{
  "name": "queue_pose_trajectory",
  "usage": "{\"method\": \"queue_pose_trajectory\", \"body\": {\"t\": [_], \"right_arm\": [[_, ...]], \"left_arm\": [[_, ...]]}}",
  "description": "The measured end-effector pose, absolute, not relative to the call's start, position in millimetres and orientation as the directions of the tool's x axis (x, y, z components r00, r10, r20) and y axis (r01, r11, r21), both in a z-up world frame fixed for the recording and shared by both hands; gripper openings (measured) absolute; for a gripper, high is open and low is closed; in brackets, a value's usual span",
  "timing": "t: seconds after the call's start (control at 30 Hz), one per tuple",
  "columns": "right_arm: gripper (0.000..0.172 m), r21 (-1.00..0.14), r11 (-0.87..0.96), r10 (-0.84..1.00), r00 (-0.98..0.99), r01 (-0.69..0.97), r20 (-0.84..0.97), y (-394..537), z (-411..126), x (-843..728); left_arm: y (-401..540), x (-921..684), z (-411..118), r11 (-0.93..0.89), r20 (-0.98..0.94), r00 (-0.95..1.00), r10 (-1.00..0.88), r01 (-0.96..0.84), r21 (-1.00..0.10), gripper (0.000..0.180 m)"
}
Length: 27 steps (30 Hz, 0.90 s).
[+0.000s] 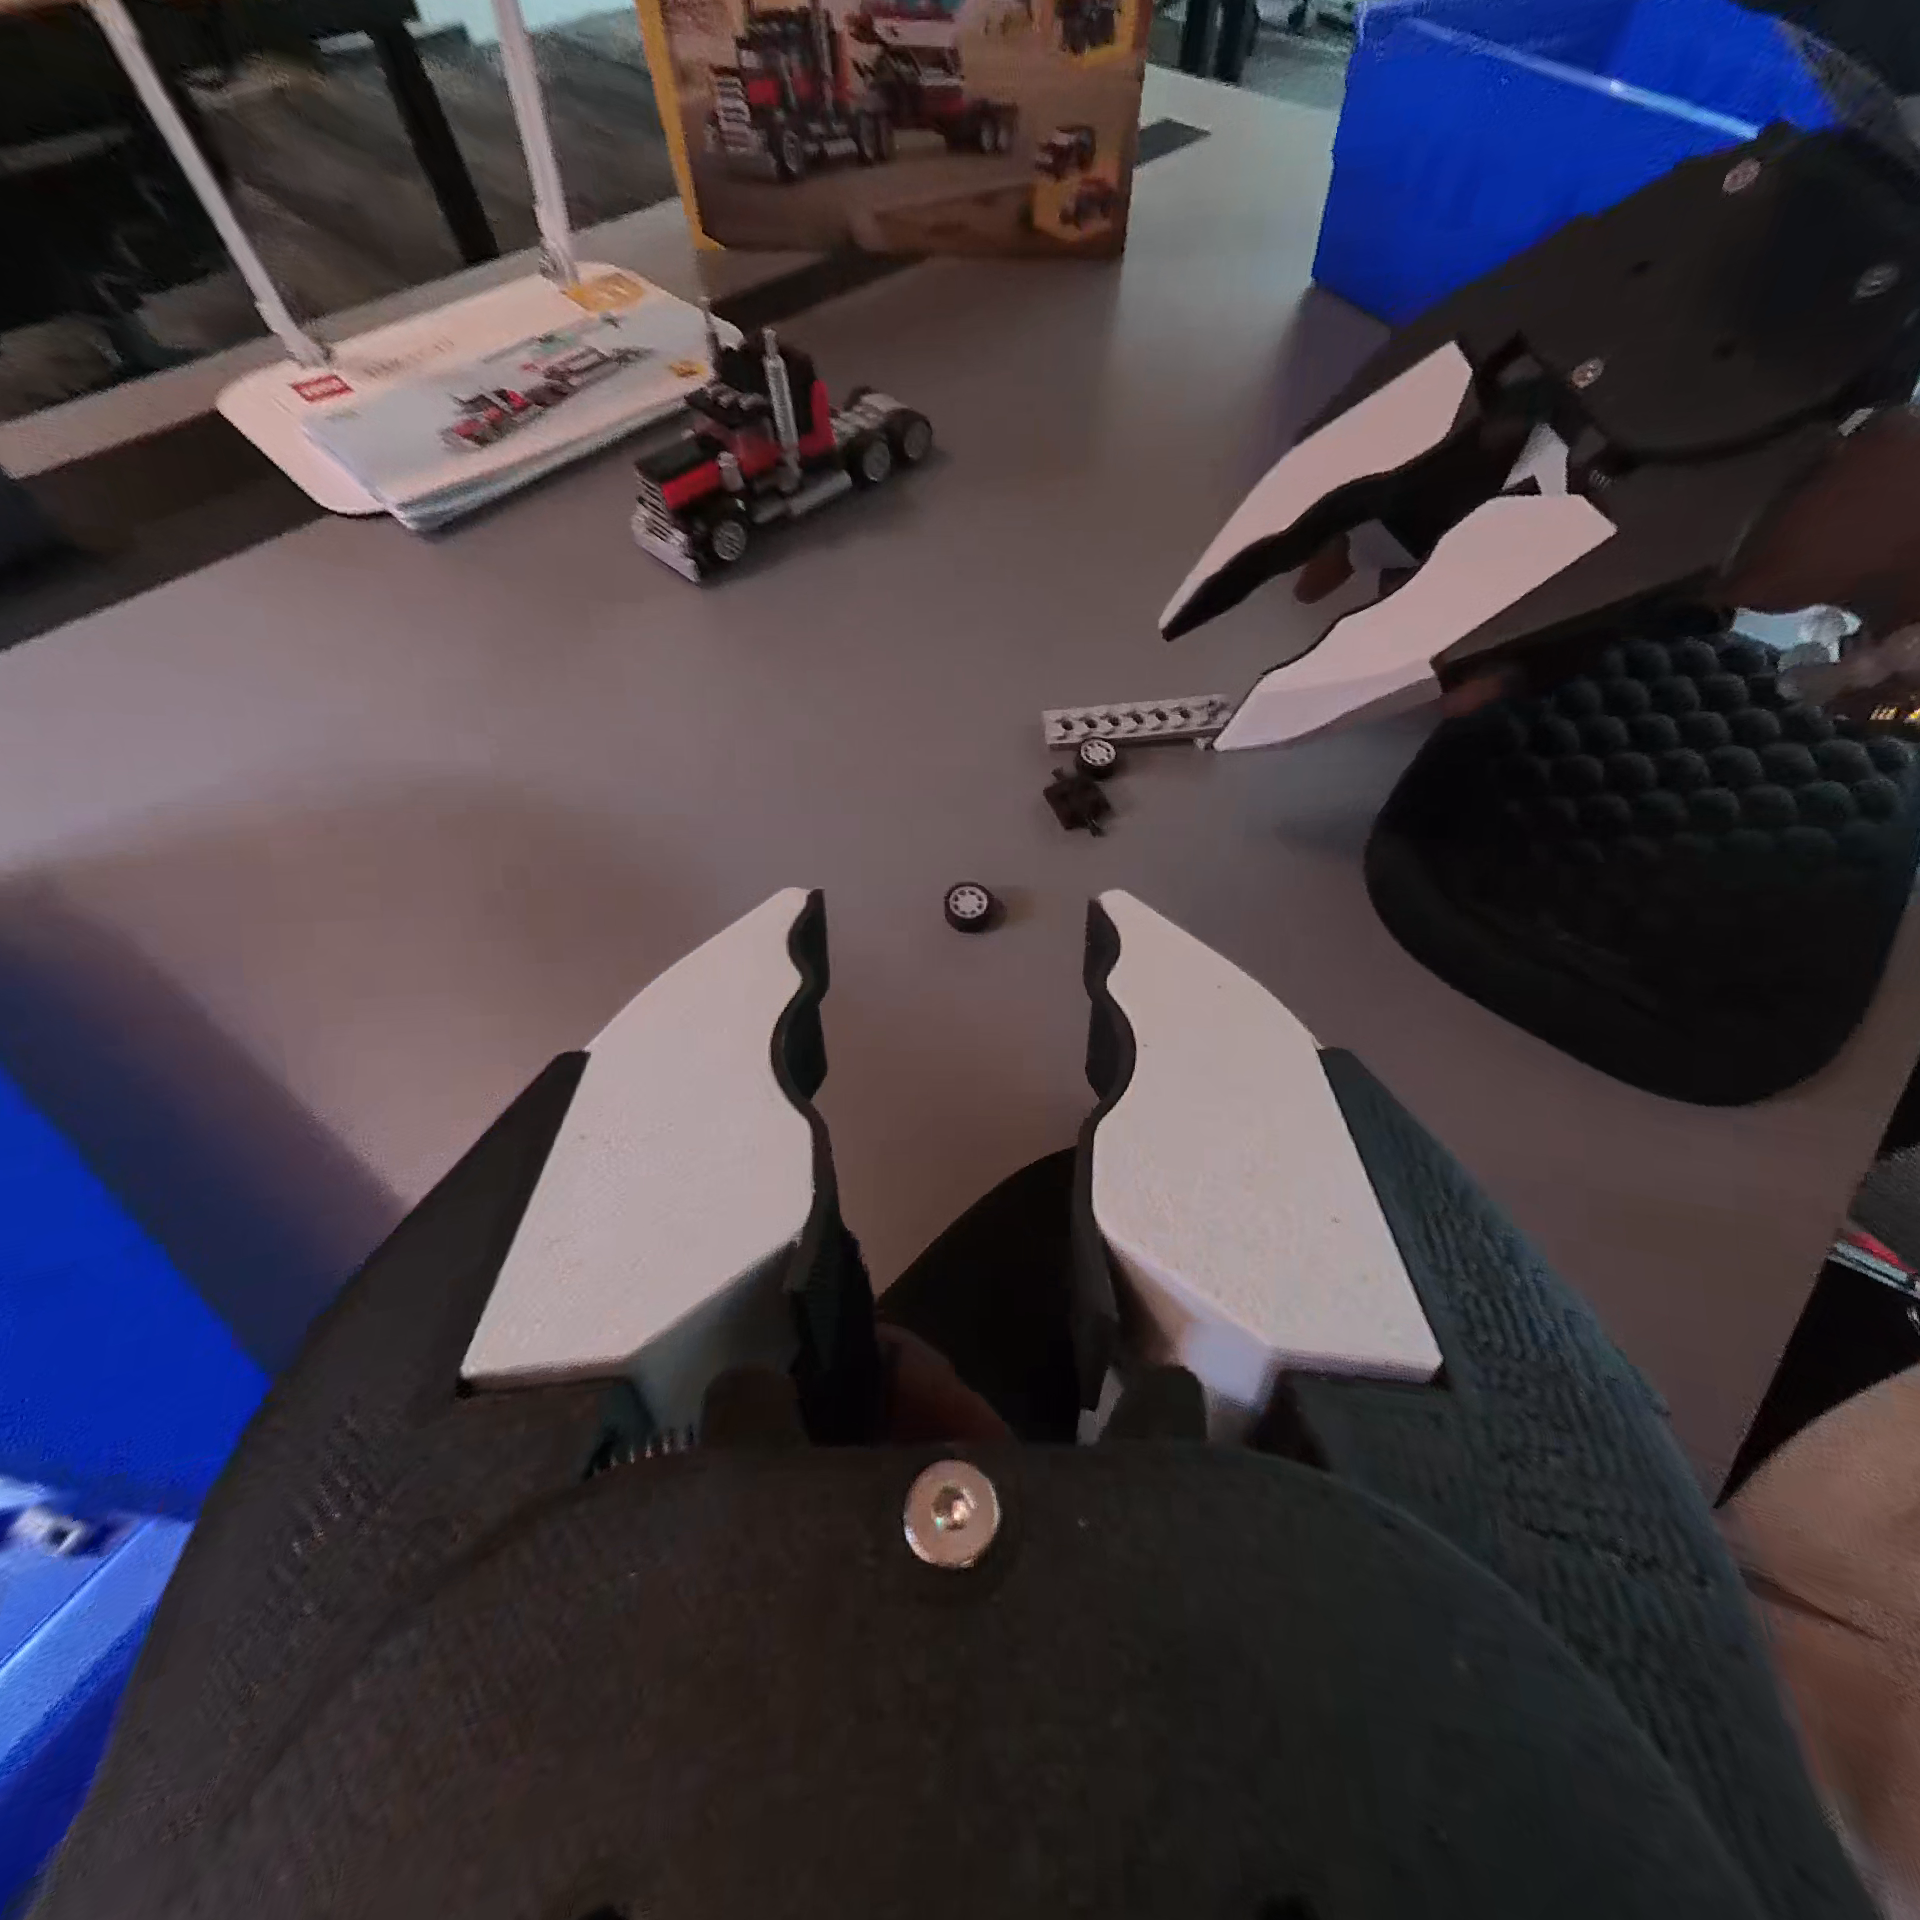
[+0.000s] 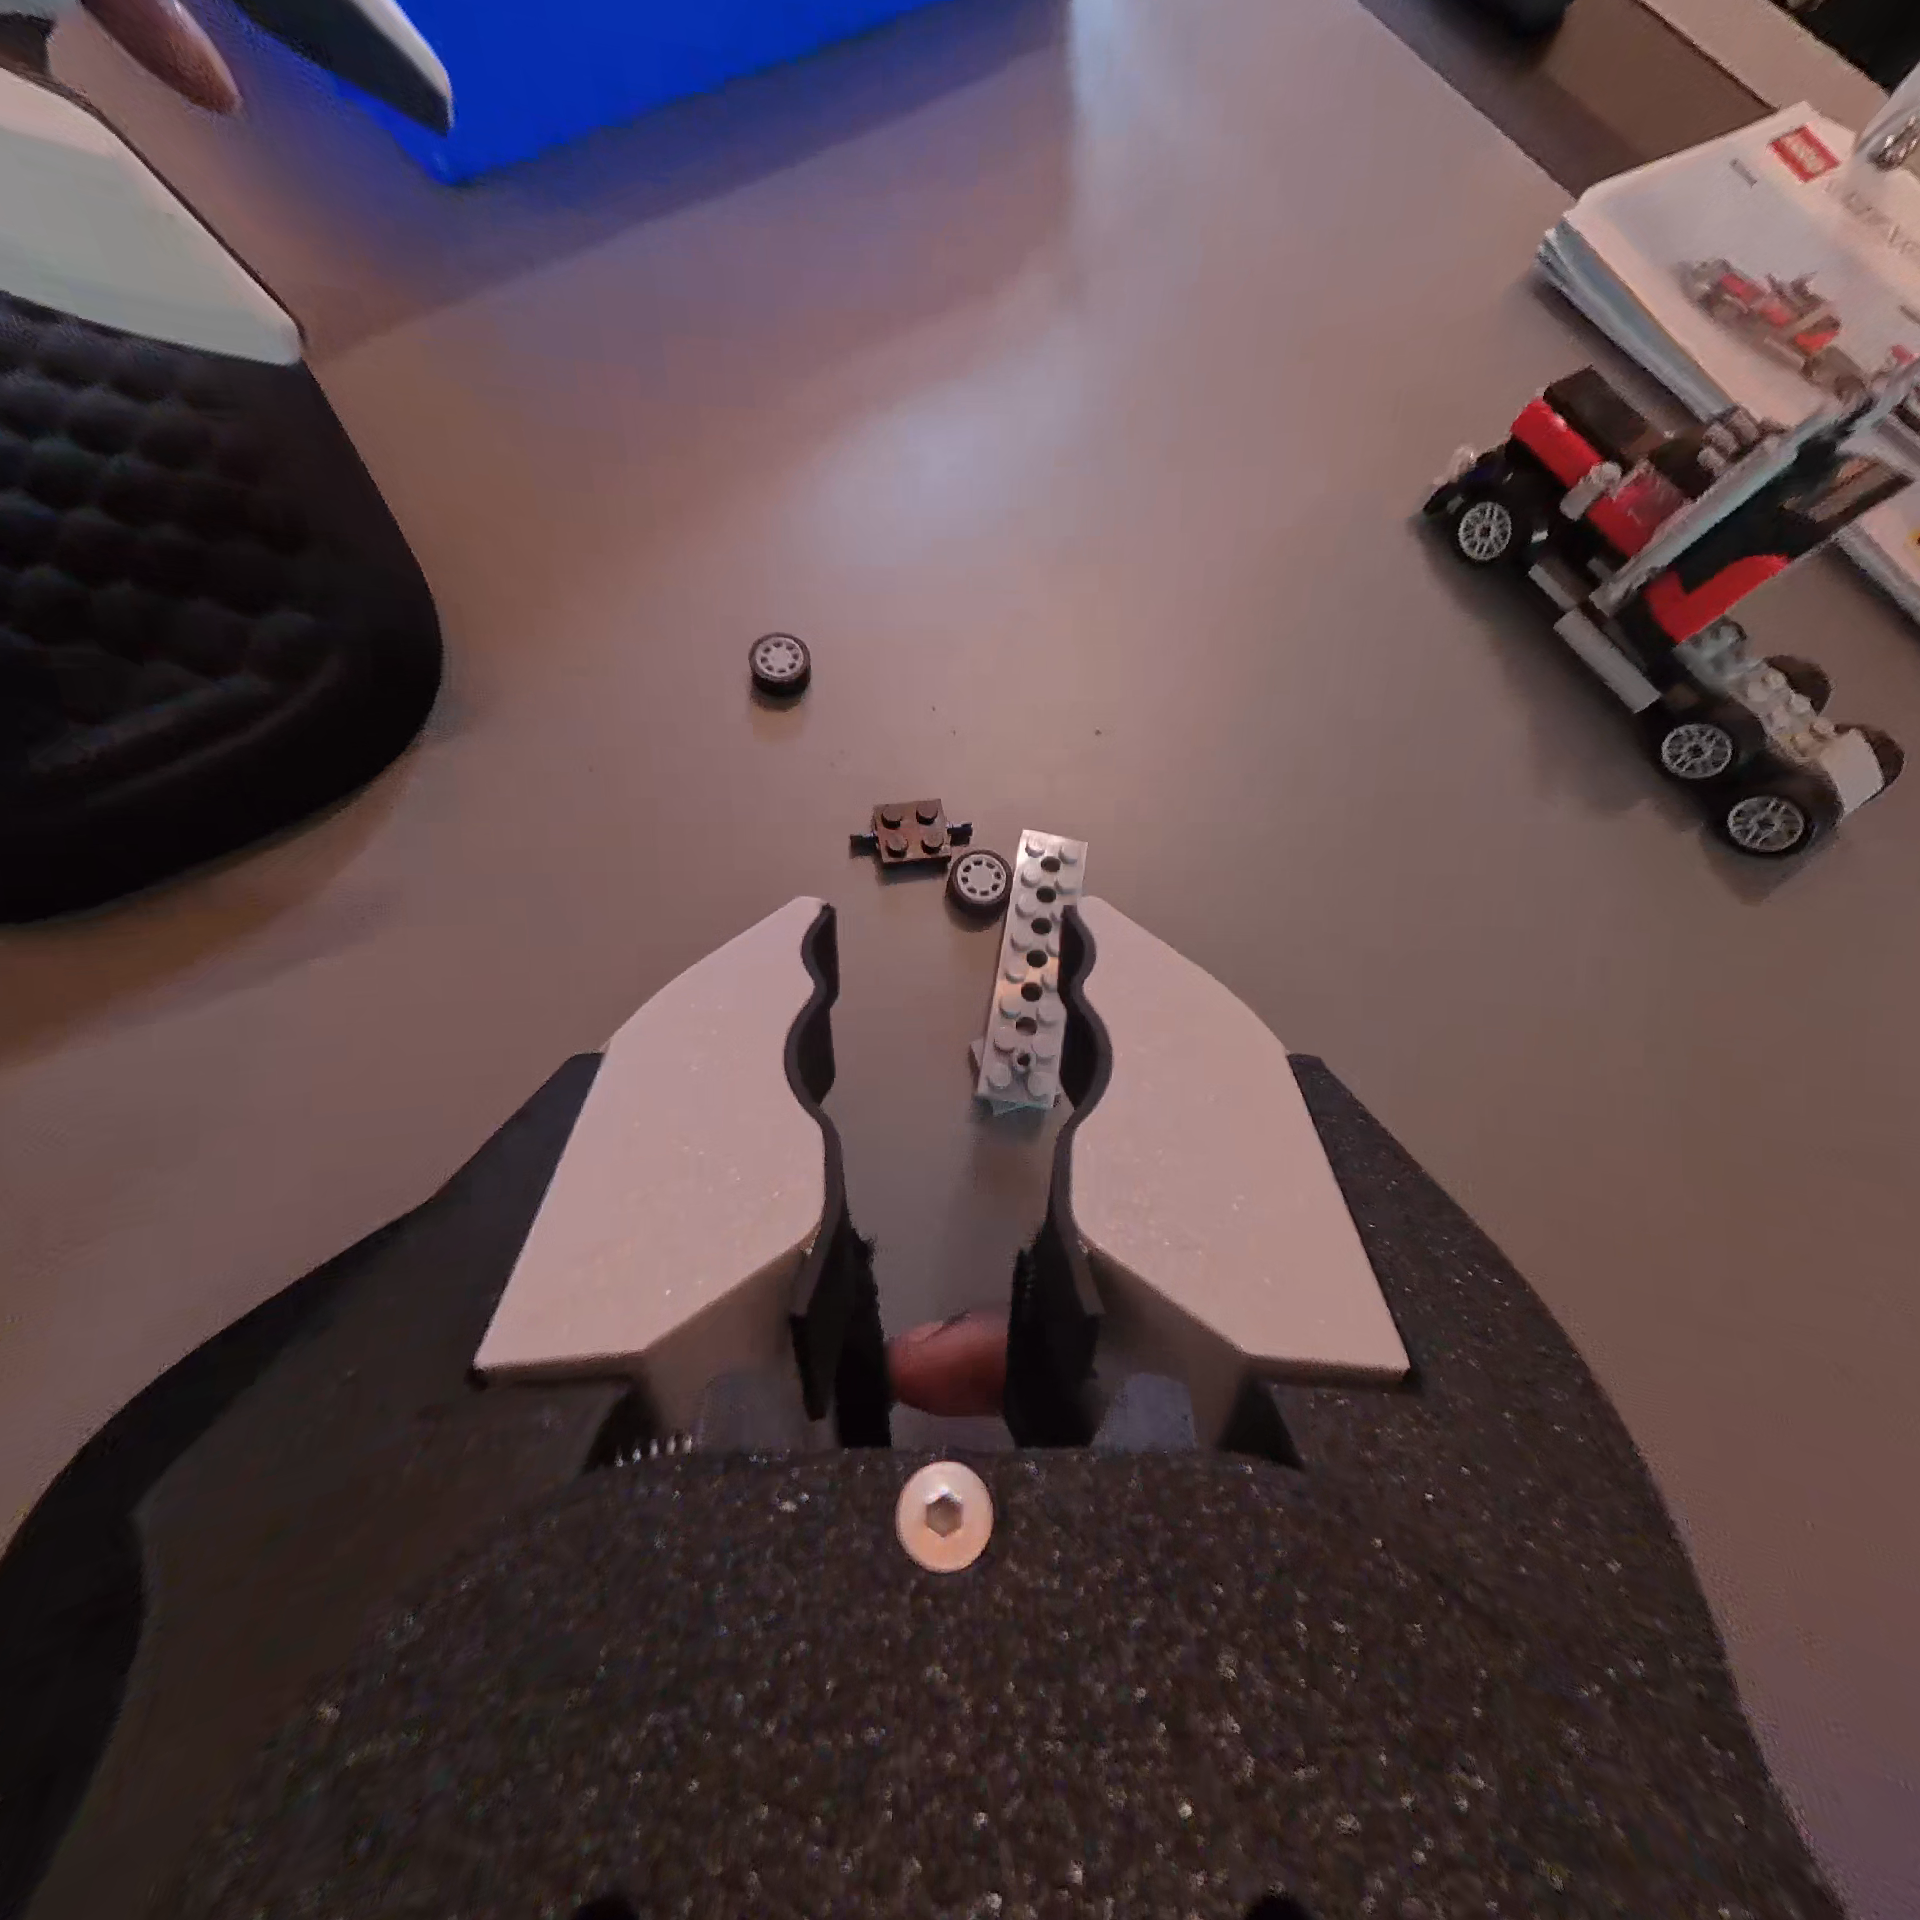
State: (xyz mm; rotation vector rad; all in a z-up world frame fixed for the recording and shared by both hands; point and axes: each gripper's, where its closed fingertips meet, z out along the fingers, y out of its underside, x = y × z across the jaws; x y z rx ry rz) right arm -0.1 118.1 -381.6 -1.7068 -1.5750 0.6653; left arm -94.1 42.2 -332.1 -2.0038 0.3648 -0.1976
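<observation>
Left wrist view: blue bin [image 1: 1475, 156] contents hidden; left gripper [image 1: 956, 914] released near wheel [image 1: 974, 906]; right gripper [image 2: 951, 925] released beside grey plate [image 2: 1029, 987].

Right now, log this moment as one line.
left claw: open, over loose wheel | right claw: open, grey plate beside one pad, unheld | black axle plate, second wheel on table

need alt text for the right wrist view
The open right gripper hovers low over a grey table, a long grey studded plate beside its right finger. Ahead lie a small black plate, two wheels and a toy truck.
</observation>
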Motion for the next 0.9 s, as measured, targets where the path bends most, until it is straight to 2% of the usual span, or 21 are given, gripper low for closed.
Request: {"method": "queue_pose_trajectory", "body": {"t": [0.23,0.33,0.43,0.6,0.73,0.9], "right_arm": [[0.018,-0.780,0.019,0.990,0.097,0.625,0.102,121.8,-388.4,-3.9],[0.001,-0.830,0.036,0.993,0.073,0.556,0.092,114.8,-371.7,-14.5],[0.000,-0.832,0.049,0.989,0.089,0.553,0.117,116.5,-367.7,-16.1],[0.004,-0.761,0.071,0.981,0.095,0.644,0.172,124.8,-386.6,-7.6],[0.015,-0.781,0.040,0.990,0.079,0.623,0.114,122.3,-391.8,-10.8],[0.022,-0.777,0.023,0.991,0.087,0.629,0.100,125.1,-393.8,-11.4]], "left_arm": [[62.0,-79.2,-364.4,-0.497,-0.035,0.917,-0.397,-0.247,-0.832,0.032],[73.3,-78.9,-369.7,-0.514,-0.063,0.927,-0.371,-0.262,-0.817,0.000],[82.1,-84.1,-372.1,-0.522,-0.120,0.934,-0.336,-0.291,-0.802,0.000],[85.4,-80.8,-380.7,-0.545,-0.126,0.927,-0.352,-0.313,-0.778,0.001],[84.7,-79.5,-396.0,-0.606,-0.103,0.919,-0.380,-0.332,-0.723,0.034],[83.3,-74.4,-405.7,-0.637,-0.078,0.901,-0.427,-0.360,-0.682,0.026]]}}
